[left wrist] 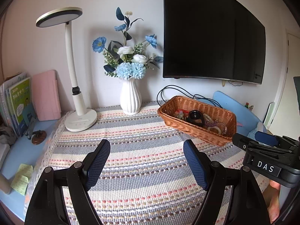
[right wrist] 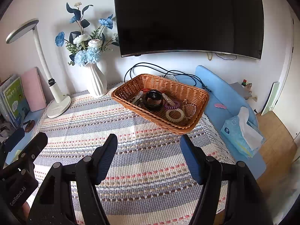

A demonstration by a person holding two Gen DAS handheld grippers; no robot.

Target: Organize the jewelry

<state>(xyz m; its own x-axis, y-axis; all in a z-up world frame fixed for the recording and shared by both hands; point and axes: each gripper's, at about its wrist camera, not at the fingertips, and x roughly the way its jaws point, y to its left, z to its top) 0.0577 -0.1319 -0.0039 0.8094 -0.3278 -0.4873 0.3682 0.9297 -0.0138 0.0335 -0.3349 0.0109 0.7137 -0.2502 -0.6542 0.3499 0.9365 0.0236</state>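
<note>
While the jewelry (right wrist: 165, 103) lies piled in the basket (right wrist: 195, 91) at mid frame, both the left gripper (left wrist: 147, 161) and right gripper (right wrist: 149, 157) hover wide apart, holding nothing; sorting could be starting or done.

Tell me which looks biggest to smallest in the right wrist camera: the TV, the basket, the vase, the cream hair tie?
1. Black wall-mounted TV screen
2. Brown woven wicker basket
3. White ribbed ceramic vase
4. Cream spiral hair tie, inside the basket

The gaps are clear despite differing distance from the camera.
</note>
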